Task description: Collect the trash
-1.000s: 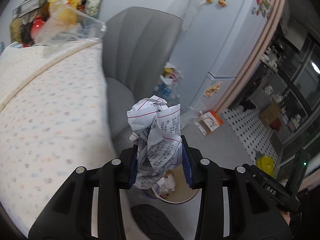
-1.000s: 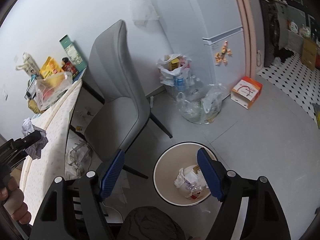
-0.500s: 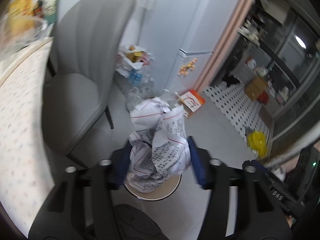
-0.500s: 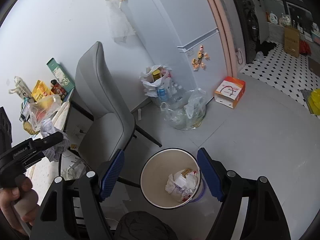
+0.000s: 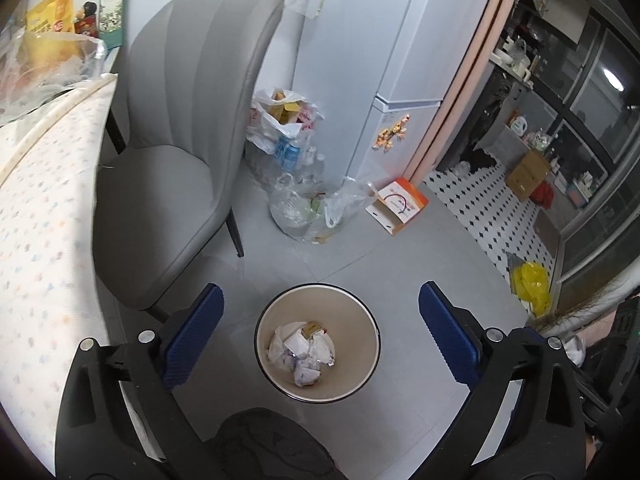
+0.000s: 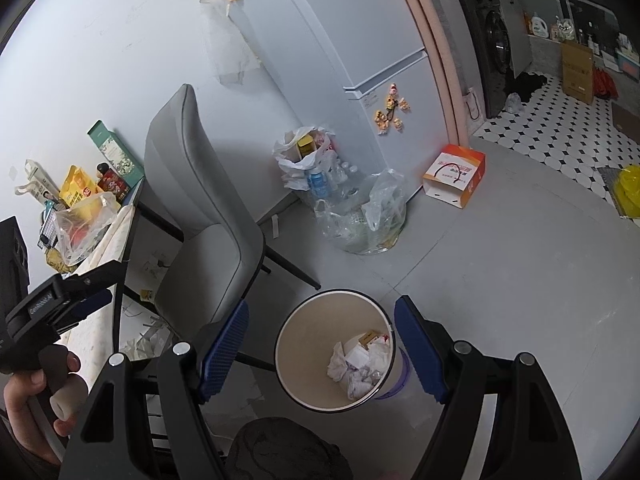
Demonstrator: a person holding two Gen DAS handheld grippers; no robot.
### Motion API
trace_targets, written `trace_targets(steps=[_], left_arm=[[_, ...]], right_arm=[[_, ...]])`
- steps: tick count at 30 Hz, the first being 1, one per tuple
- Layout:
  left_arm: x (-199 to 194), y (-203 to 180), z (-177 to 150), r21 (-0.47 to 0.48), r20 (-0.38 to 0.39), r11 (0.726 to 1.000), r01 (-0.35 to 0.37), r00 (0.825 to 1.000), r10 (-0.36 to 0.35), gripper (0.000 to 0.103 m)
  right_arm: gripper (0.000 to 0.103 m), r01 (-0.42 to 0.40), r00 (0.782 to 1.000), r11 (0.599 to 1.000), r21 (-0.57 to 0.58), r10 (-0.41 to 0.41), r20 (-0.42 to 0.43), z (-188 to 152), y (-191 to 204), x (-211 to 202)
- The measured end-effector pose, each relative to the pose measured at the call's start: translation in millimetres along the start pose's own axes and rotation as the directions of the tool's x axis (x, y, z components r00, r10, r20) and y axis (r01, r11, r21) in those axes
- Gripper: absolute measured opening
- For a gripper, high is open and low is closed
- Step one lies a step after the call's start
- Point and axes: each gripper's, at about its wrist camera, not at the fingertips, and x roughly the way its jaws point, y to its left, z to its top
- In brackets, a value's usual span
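Note:
A round cream waste bin [image 5: 362, 334] stands on the grey floor, with crumpled paper [image 5: 304, 354] lying in its bottom. My left gripper [image 5: 320, 292] hovers right above it. Its blue jaws are opening wide and nothing is between them. My right gripper [image 6: 322, 305] also hangs over the bin [image 6: 304, 344], open and empty, with the paper wads [image 6: 360, 364] visible below. In the right wrist view, a hand [image 6: 36, 396] holds the left gripper [image 6: 112, 280] at the left edge, with no paper in it.
A grey padded chair [image 5: 168, 160] stands just left of the bin, beside a table with a dotted cloth [image 5: 40, 240]. Clear plastic bags of bottles [image 5: 308, 212] and an orange-white box [image 5: 400, 206] sit by the fridge [image 5: 400, 60]. A yellow bag [image 5: 530, 280] lies at the right.
My left gripper swung from beside the table to above the bin and opened. The crumpled printed paper it held is gone from its jaws. The right gripper stayed open and drifted slightly.

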Motion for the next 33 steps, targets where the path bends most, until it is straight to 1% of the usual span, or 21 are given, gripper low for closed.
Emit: trace_targets(steps=[3,5,7,10,12,19,25,28,33], left_arm=[[-13.7,9.8,-3.3,-0.012,0.016,1.0,-0.004,1.0,0.004,0.097],[-23.0,18.8,-5.1,-0.03,0.03,1.0,-0.011,0.999,0.011,0.097],[-34.8,30.6,-8.1,-0.056,0.048,0.998,-0.015,0.999,0.017,0.097],[-50.0,45.6,-12.0,-0.087,0.074,0.996,-0.025,0.997,0.031,0.097],[-63.5,56.8,-14.2,-0.109,0.096,0.994,-0.029,0.995,0.04,0.097],[-109.6,93.6,-22.1,-0.167,0.178,0.985,-0.03,0.982,0.06,0.097],[-152.7,119.0,-33.0,-0.198,0.242,0.979,-0.044,0.966,0.092,0.097],[-168.5,130.9,-36.3,-0.214,0.255,0.976,-0.049,0.961,0.105,0.097],[-196.4,142.9,-44.9,-0.233,0.288,0.971,-0.051,0.95,0.119,0.097]], right_arm=[[0.078,-0.017,1.0,1.0,-0.022,0.017,0.0,-0.5,11.1,-1.3],[0.081,-0.031,1.0,0.999,-0.036,0.031,0.0,-1.3,19.7,-2.5],[0.087,-0.042,0.999,0.998,-0.05,0.042,0.0,-1.6,28.3,-4.1],[0.093,-0.058,0.998,0.996,-0.072,0.058,-0.001,-1.7,44.9,-7.6],[0.095,-0.062,0.998,0.994,-0.091,0.063,0.002,-1.5,56.0,-10.7],[0.095,-0.072,0.997,0.983,-0.171,0.073,-0.001,-1.2,103.2,-23.5],[0.095,-0.083,0.997,0.966,-0.244,0.082,-0.013,-5.4,141.3,-35.7],[0.095,-0.086,0.996,0.957,-0.277,0.085,-0.014,-9.2,158.2,-42.8],[0.095,-0.111,0.993,0.941,-0.319,0.115,-0.008,-14.6,182.5,-58.4]])
